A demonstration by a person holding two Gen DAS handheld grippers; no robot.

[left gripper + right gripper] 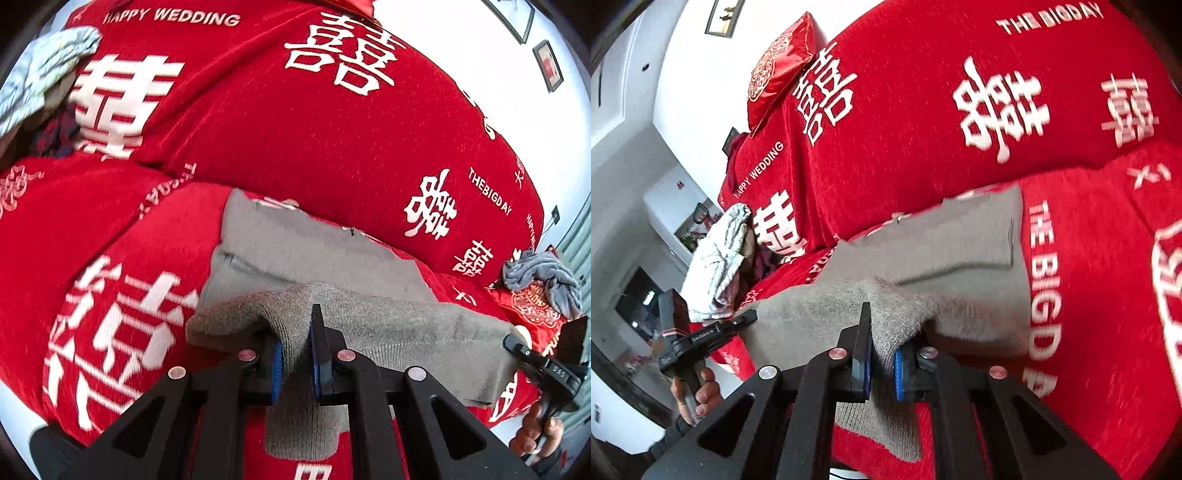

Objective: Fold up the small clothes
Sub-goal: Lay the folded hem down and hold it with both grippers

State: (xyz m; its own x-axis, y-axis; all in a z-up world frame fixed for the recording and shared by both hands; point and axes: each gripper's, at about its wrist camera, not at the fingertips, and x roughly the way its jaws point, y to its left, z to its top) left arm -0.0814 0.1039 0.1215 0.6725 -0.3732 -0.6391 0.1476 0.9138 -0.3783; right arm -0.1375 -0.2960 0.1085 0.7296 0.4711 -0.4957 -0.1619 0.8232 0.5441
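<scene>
Plush red sofa cover [258, 147]; both claws pinch ribbed grey garment [388, 325].

Left gripper [297, 356] and right gripper [881, 363] both have jaws clamped on the grey garment [369, 325], held level, side by side.

**Grey knit held up at two points**

A small grey knit garment [332, 258] lies partly on the red sofa cover and partly lifted. Its far part rests flat on the seat, smooth, with a stitched seam line showing near one edge. The near part is folded back toward the cameras, showing a coarser, fuzzier knit, and is pinched at two spots along the fold. Between them the cloth hangs in a soft, sagging band [812, 317], with a loose flap drooping below.
</scene>
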